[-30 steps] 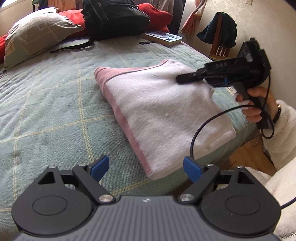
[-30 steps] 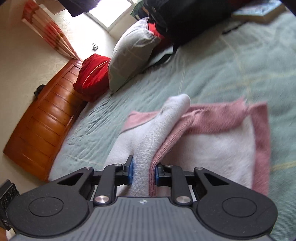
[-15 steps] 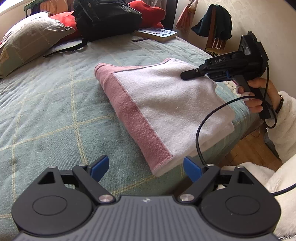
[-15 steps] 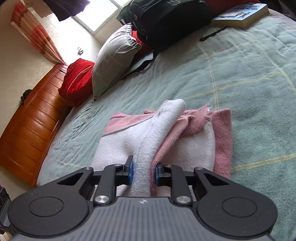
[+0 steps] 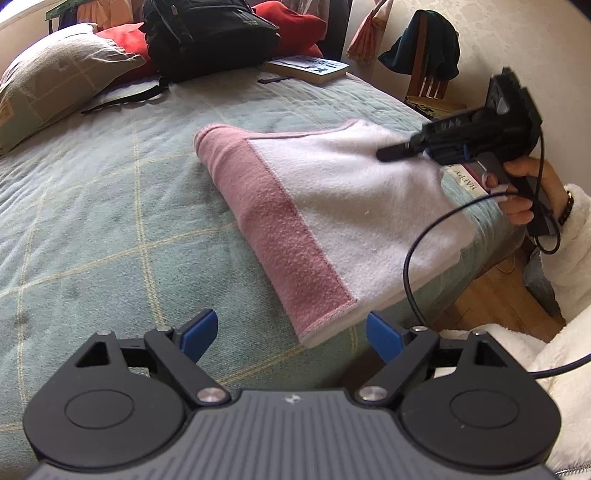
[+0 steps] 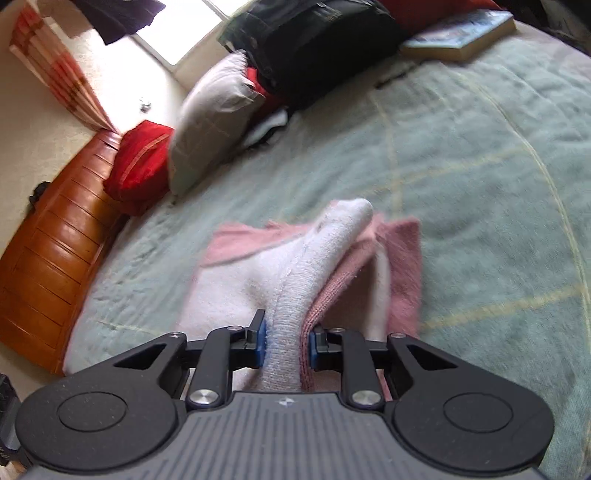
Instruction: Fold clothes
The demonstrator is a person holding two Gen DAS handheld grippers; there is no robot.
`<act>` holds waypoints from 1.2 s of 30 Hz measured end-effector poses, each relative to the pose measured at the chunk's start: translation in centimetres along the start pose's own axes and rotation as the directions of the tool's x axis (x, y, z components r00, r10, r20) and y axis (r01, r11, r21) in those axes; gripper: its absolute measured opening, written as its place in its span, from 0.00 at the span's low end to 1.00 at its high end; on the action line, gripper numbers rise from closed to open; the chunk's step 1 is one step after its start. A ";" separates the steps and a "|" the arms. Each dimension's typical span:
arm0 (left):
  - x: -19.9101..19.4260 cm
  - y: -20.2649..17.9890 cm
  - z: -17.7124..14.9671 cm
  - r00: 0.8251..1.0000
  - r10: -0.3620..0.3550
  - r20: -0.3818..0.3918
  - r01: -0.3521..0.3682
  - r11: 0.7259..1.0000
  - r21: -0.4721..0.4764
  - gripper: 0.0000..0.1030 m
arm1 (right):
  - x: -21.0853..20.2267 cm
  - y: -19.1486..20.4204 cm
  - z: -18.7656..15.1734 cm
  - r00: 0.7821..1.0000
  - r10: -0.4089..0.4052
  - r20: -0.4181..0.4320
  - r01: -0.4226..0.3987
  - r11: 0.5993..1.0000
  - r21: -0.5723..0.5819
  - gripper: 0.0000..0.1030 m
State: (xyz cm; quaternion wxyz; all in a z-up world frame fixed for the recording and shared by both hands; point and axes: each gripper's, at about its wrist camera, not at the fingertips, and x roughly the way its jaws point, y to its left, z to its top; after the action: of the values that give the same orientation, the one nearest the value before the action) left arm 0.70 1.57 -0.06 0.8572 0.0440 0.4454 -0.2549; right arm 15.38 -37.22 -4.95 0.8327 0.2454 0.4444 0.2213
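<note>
Folded garment lies on the bed, near its right edge and toward the near right corner. Pillow at the far left corner. Backpack behind it along the far edge, resting against cushions. Book on the bed just right of the backpack, near the far right corner. Chair stands beyond the bed's right edge, against the wall.
</note>
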 end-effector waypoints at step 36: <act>2.8 -1.6 4.0 0.994 0.035 -0.102 -0.038 0.999 -0.028 0.85 | 1.5 -5.7 2.9 0.973 0.191 0.130 -0.189 0.982 -0.024 0.24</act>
State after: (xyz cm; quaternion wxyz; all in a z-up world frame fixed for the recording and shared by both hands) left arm 4.21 -2.11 0.38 0.8385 0.0521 0.4913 -0.2297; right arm 19.45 -41.42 -7.94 0.8366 0.2961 0.3617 0.2857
